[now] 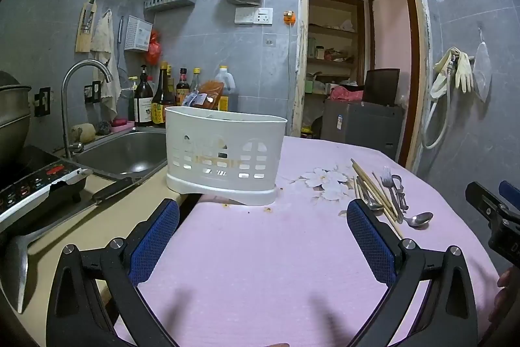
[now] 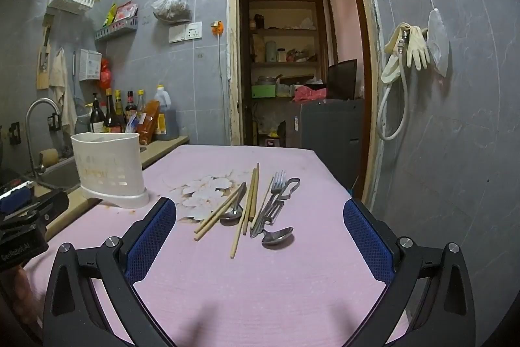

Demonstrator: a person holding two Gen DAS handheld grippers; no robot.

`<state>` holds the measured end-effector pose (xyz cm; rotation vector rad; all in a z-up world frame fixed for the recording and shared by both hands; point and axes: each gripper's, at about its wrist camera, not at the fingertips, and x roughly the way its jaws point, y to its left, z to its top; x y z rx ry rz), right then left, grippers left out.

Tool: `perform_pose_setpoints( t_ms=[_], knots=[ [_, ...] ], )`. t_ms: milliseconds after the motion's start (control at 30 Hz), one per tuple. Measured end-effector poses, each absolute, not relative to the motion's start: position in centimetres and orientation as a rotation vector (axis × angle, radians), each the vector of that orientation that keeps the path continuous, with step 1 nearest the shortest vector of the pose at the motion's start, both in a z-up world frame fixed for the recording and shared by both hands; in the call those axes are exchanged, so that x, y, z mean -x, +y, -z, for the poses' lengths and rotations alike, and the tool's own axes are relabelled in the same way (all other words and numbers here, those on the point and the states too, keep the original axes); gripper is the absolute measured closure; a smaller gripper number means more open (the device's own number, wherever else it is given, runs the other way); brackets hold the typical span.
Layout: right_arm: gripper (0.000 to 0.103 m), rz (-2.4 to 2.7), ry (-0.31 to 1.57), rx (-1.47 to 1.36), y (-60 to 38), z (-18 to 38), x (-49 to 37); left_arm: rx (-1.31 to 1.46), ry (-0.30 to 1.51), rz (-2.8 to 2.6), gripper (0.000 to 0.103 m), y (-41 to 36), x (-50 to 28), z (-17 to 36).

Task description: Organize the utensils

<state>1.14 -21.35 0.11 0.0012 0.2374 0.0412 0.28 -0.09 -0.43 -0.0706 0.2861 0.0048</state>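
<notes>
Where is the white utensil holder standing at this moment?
The white utensil holder stands upright at the left edge of the pink tablecloth, beside the sink, well left of the loose utensils.

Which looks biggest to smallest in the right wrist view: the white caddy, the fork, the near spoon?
1. white caddy, clearly largest.
2. fork and near spoon: unsure. They overlap in the pile, their handles are hard to trace, and the spoon lies closer to the camera.
</notes>
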Motion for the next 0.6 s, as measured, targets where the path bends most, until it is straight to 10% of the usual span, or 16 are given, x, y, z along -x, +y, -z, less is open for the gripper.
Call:
perform_pose_setpoints(
  t_ms=[600],
  knots=[
    [0.000, -0.042, 0.241, -0.006, -21.10, 0.23, -1.31, 0.067, 0.289, -0.005, 0.002, -0.45, -0.63, 0.80]
  ],
)
